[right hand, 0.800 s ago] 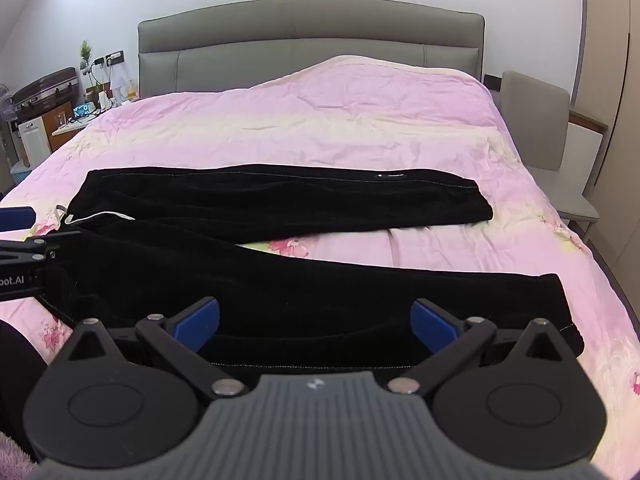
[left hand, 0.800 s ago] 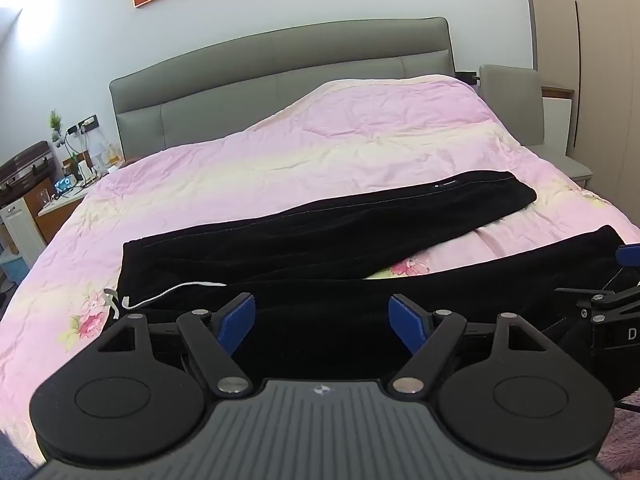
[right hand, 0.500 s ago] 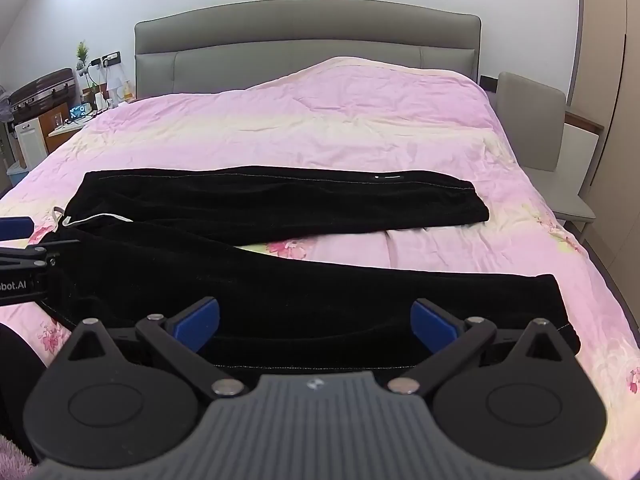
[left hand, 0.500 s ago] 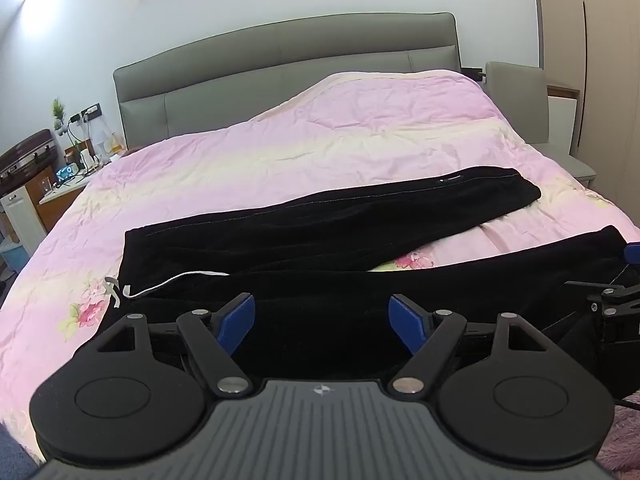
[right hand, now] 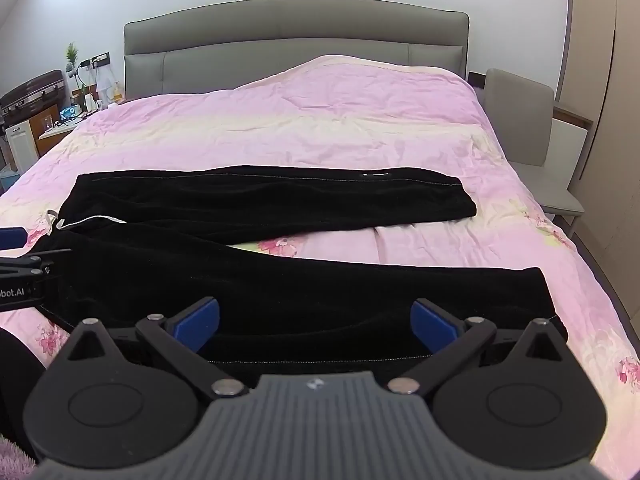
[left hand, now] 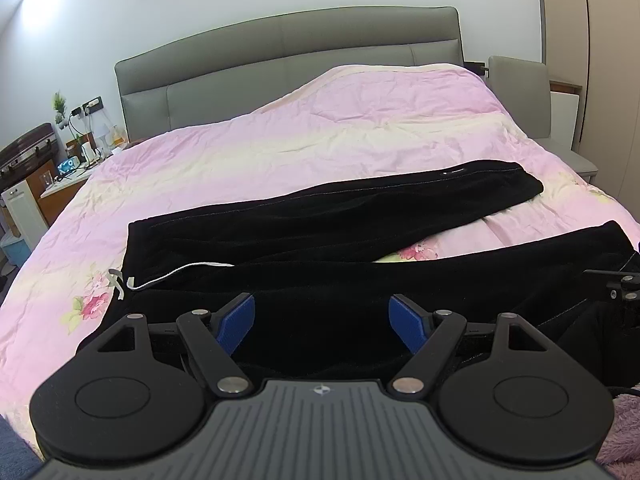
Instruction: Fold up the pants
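Observation:
Black pants (left hand: 328, 240) lie spread on the pink bed, waist at the left with a white drawstring (left hand: 180, 272), the two legs splayed apart toward the right. They also show in the right wrist view (right hand: 280, 280). My left gripper (left hand: 322, 318) is open and empty, hovering over the near leg close to the waist. My right gripper (right hand: 314, 322) is open and empty over the near leg close to its cuff (right hand: 548, 300). The right gripper also shows at the right edge of the left wrist view (left hand: 618, 282), and the left gripper at the left edge of the right wrist view (right hand: 24, 272).
A pink floral duvet (right hand: 320, 120) covers the bed, with a grey headboard (right hand: 296, 40) behind. A cluttered nightstand (left hand: 60, 172) stands at the left. A grey chair (right hand: 524, 136) stands at the right beside a wardrobe.
Both grippers have lowered and eased forward slightly toward the near leg. The pants have not moved, and both grippers stay open.

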Motion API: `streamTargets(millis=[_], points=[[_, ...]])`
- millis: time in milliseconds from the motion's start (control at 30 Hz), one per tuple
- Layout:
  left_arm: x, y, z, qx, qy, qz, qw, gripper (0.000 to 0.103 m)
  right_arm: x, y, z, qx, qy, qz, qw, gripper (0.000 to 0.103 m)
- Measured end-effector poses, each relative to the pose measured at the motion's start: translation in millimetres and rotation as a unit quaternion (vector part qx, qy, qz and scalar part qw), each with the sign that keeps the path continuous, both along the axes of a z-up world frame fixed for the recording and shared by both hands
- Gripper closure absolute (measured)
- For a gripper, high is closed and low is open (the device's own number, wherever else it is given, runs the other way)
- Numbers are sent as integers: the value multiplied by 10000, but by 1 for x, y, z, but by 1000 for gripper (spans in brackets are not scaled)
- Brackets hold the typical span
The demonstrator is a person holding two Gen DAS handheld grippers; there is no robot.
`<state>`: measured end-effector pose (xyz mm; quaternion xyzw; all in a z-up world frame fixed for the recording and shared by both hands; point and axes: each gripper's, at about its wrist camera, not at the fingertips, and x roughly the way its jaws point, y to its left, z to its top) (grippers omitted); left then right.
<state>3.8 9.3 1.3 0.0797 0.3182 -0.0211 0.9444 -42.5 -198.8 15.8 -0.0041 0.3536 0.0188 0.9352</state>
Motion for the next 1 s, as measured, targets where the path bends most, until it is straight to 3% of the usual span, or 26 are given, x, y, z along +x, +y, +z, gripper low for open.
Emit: streamTargets(millis=[1000], points=[[-6, 11, 3, 68, 87, 137, 9998, 13, -5, 4, 10, -65, 27, 42, 10000, 5]])
